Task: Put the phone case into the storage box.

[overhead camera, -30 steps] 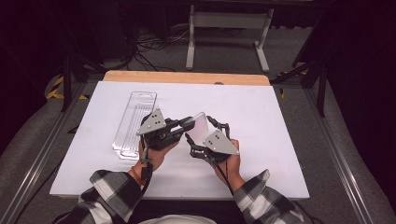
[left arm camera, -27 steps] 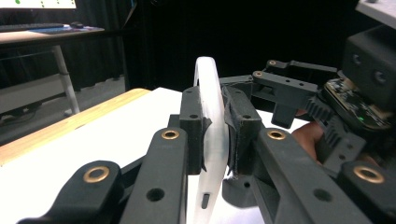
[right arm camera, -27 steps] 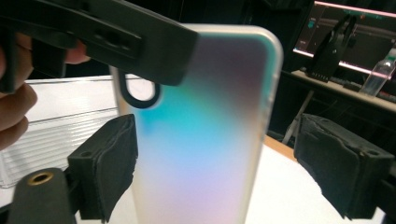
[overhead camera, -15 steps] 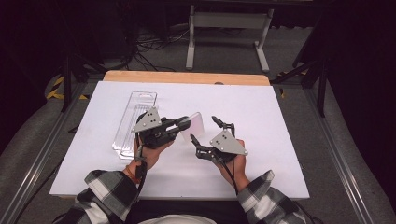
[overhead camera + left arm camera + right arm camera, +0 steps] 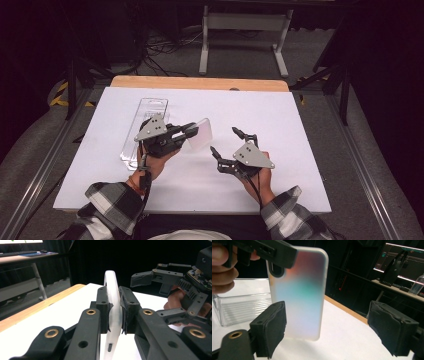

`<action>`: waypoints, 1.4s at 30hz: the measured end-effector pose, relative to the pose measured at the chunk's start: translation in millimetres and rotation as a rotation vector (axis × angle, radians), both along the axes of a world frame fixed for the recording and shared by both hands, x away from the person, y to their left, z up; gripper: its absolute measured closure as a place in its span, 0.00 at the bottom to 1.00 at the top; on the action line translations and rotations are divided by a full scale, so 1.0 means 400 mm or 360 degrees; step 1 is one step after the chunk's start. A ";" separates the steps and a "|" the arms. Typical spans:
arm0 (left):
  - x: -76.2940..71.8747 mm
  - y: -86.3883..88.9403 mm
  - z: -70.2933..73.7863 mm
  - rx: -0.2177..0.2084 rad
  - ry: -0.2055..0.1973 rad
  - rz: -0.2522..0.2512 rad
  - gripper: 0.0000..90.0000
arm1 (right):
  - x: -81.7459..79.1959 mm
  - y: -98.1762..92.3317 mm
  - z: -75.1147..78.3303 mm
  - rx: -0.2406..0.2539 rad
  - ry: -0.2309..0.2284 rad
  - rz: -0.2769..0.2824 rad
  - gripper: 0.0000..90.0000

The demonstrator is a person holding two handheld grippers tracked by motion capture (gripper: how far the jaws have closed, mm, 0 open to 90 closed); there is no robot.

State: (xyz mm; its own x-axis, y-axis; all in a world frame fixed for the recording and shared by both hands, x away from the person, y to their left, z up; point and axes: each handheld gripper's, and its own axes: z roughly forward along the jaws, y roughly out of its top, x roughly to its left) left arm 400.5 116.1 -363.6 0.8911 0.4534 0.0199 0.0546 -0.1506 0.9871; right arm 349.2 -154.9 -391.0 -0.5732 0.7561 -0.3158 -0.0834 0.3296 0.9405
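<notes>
Left gripper (image 5: 189, 131) is clamped on a translucent frosted phone case (image 5: 201, 135), pads pressed against both faces near its camera-cutout end; the case (image 5: 112, 315) is held edge-up, clear of the white table (image 5: 300, 130). Right gripper (image 5: 227, 142) has its jaws spread with nothing between them; they have just been narrowing. It sits just beside the case, not touching it. In the right gripper view the case (image 5: 299, 295) stands ahead of the open pads (image 5: 273, 327). A clear plastic tray (image 5: 145, 112) lies on the table behind the left hand (image 5: 155, 162).
</notes>
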 end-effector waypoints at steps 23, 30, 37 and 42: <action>0.005 0.039 0.017 0.0023 -0.0056 -0.0010 0.89 | -0.015 -0.085 -0.028 -0.0054 0.0063 0.0010 0.10; 0.007 0.048 0.021 0.0025 -0.0058 -0.0016 0.89 | -0.026 -0.110 -0.037 -0.0084 0.0091 -0.0009 0.11; 0.007 0.065 0.027 0.0033 -0.0085 -0.0005 0.89 | -0.038 -0.138 -0.045 -0.0097 0.0099 -0.0047 0.12; 0.008 0.085 0.034 0.0073 -0.0101 -0.0010 0.89 | -0.046 -0.156 -0.043 -0.0090 0.0094 -0.0074 0.14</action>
State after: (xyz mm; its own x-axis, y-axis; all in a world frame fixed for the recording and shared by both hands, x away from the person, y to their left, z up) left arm 403.5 150.3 -349.9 0.8902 0.4451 0.0972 -0.0092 -0.1956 0.9806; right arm 331.0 -217.4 -408.2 -0.5570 0.7641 -0.3254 -0.0118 0.3844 0.9231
